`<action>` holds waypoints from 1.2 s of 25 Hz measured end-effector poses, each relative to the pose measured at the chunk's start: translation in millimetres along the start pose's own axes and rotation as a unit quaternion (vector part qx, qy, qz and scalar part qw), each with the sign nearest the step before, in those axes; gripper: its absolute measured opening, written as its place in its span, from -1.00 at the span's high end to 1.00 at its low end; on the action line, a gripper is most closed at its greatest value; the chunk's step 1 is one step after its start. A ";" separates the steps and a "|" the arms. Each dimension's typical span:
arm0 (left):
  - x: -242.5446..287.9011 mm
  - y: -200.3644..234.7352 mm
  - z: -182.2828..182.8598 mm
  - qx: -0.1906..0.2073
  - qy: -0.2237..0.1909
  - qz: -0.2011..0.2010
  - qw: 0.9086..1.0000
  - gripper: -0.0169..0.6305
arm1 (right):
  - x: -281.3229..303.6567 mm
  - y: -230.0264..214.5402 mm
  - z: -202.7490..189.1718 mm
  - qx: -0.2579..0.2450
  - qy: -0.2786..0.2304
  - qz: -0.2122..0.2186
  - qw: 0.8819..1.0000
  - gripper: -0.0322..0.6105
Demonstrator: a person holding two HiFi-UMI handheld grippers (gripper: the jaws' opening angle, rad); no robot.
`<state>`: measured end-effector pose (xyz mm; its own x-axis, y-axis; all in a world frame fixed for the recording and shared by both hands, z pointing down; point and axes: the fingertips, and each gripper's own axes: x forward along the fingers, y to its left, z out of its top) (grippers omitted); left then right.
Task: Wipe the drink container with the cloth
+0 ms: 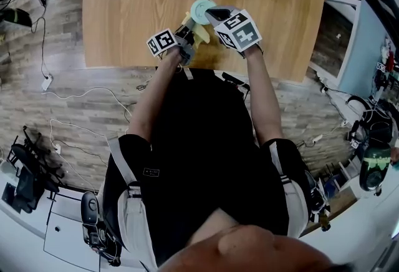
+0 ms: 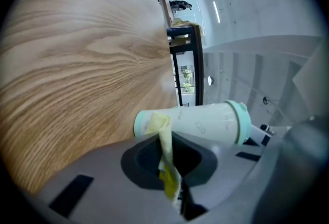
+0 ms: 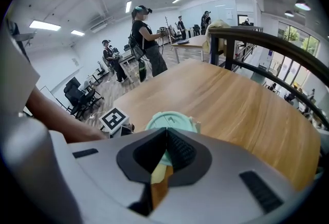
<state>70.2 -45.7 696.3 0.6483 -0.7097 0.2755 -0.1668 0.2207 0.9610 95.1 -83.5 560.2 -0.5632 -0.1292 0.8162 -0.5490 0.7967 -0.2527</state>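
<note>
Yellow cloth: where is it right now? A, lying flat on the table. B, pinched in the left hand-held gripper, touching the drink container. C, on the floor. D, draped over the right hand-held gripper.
B: the left gripper view shows the yellow cloth clamped by the left hand-held gripper, its tip on the drink container.

drink container over table, cloth touching it

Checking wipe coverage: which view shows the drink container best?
Left gripper view: the drink container shows side-on, nearly whole length, cloth at one end. Right gripper view shows only its lid; head view, a small lid.
</note>
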 end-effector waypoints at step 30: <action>22.8 -14.7 -44.6 0.046 0.096 -0.042 0.993 0.85 | 3.5 2.7 -1.5 0.001 0.017 0.025 1.000 0.80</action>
<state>120.6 -35.3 687.4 0.7914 -0.5802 0.1925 -0.1676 0.0969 0.9811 92.5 -80.9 563.1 -0.5691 -0.0693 0.8193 -0.5223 0.8001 -0.2952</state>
